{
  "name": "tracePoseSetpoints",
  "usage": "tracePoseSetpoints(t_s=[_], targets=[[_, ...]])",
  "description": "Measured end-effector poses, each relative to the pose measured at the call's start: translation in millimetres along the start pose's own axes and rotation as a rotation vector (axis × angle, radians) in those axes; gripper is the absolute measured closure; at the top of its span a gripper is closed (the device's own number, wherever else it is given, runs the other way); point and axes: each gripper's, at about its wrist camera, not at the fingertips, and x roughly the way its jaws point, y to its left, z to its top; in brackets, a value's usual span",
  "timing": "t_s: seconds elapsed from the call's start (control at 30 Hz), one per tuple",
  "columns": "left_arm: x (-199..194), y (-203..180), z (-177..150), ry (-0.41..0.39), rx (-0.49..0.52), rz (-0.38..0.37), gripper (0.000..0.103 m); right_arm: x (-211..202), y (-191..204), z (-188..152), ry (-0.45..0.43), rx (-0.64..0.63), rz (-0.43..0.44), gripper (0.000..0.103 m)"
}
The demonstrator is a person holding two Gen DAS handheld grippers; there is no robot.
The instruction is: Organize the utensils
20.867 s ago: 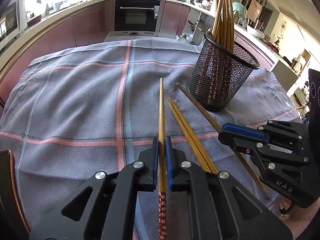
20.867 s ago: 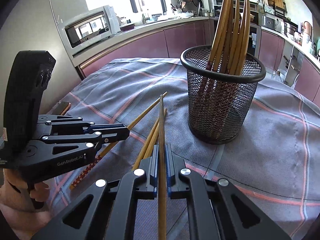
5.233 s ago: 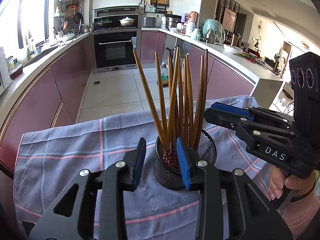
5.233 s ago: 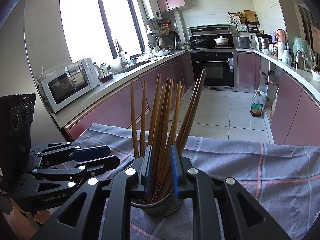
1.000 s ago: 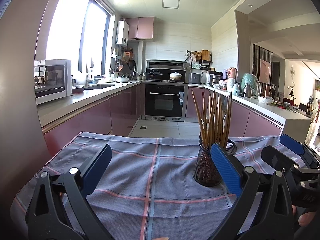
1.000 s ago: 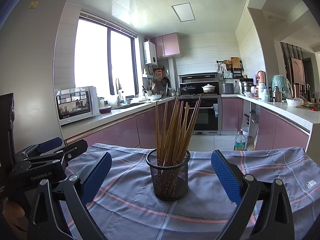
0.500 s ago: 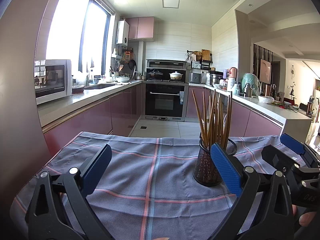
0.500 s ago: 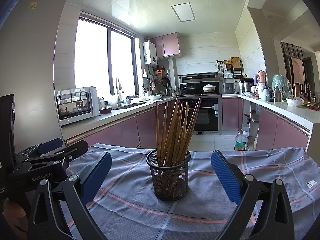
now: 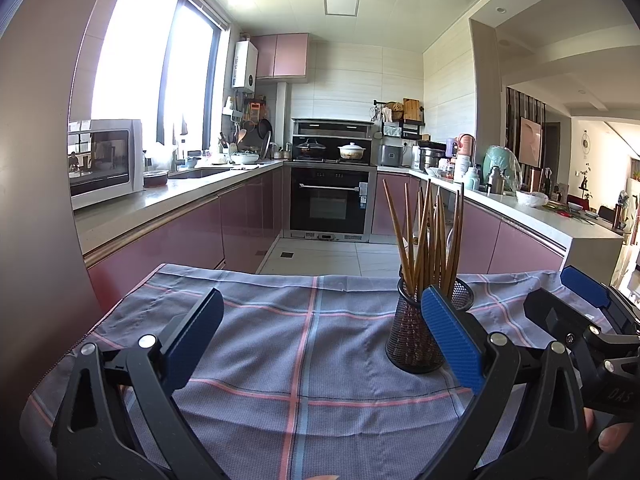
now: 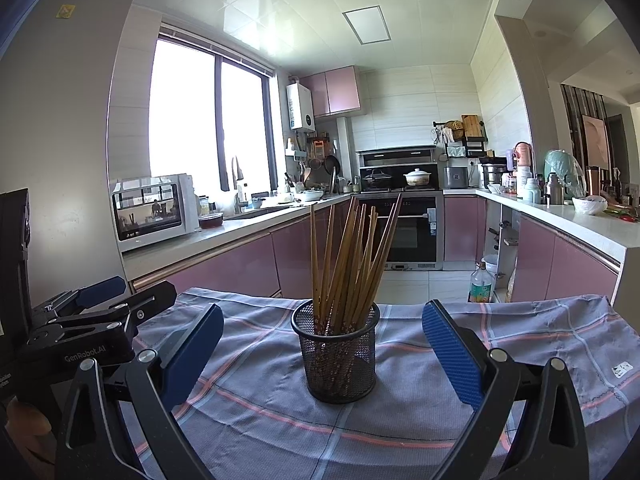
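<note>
Above the cloth (image 10: 400, 420), both grippers' jaws stay spread empty, chopsticks (image 10: 348, 264) unmoved.

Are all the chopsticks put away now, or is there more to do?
It looks finished. Done: the chopsticks stand together in the black mesh cup. In hand: nothing; the left gripper and right gripper have their jaws wide open. Left: no loose chopsticks show on the checked cloth.

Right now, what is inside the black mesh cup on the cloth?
The mesh cup holds a bundle of wooden chopsticks, standing and leaning outward, with patterned ends down. Their exact count cannot be told because they overlap, and the cup's bottom is hidden behind them.
</note>
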Motion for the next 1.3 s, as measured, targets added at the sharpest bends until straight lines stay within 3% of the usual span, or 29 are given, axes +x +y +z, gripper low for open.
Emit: tracePoseSetpoints(t_s=[1.3], targets=[[2.2, -1.1, -2.5, 0.005, 0.000, 0.000, 0.005, -1.0, -1.1, 0.8, 0.000, 0.006, -0.002, 0.007]])
